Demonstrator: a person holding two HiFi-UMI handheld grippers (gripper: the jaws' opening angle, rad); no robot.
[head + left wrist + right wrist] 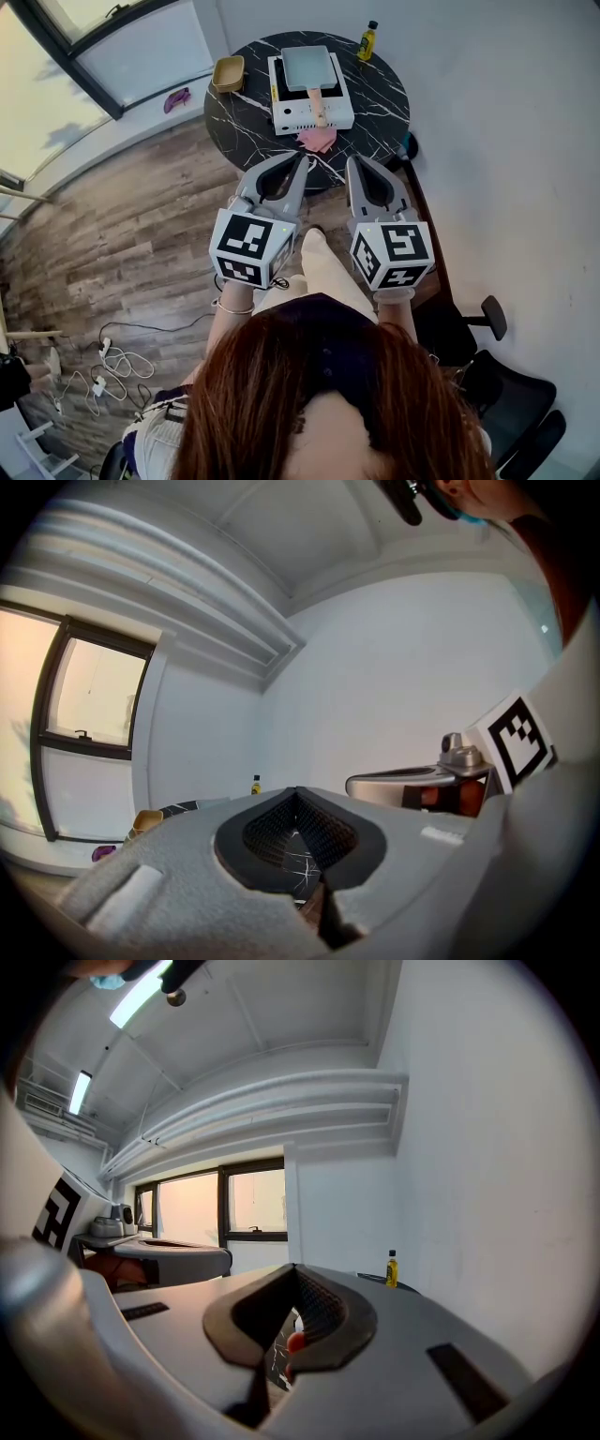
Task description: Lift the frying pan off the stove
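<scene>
A grey rectangular frying pan with a wooden handle rests on a white stove on the round black marble table. Both grippers hover side by side at the table's near edge, short of the stove. My left gripper is shut with nothing in it, its tips meeting in the left gripper view. To its right, my right gripper is likewise shut and empty, its jaws closed in the right gripper view. The pan itself is hidden behind the jaws in both gripper views.
A pink cloth lies in front of the stove. A yellow bowl sits at the table's left, an oil bottle at its back right. A white wall runs along the right, with a black chair below. Cables lie on the wooden floor.
</scene>
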